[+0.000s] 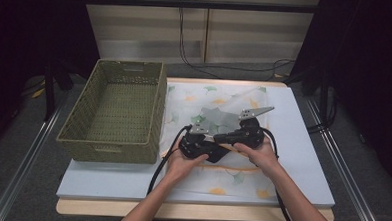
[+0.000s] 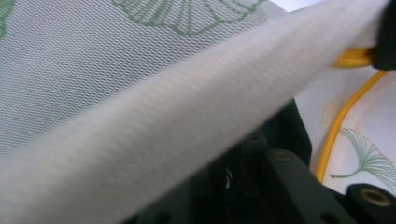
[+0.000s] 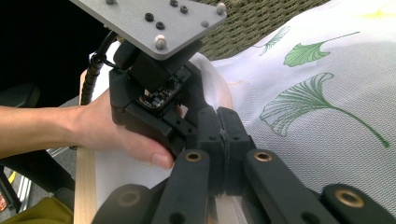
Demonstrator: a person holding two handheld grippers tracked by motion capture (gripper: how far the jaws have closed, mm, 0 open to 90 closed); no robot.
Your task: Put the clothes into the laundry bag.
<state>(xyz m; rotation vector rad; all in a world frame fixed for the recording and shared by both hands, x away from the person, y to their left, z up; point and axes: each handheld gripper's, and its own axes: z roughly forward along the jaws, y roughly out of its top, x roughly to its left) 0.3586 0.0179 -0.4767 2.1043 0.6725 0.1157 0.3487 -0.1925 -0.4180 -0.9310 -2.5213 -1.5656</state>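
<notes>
Leaf-print cloth (image 3: 327, 93) pinched in right hand-held gripper (image 3: 225, 140), left hand-held gripper (image 1: 198, 140) grip unclear

A thin white cloth (image 1: 212, 103) printed with green and yellow ginkgo leaves lies spread over the middle of the table (image 1: 302, 145), just beside the woven basket (image 1: 115, 112). Near the table's front edge, part of it is lifted and gathered into a fold; a yellow trim line runs across it.

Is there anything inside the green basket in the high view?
No, the basket is empty: its woven floor shows bare from wall to wall, and the cloth lies beside it on the table.
</notes>
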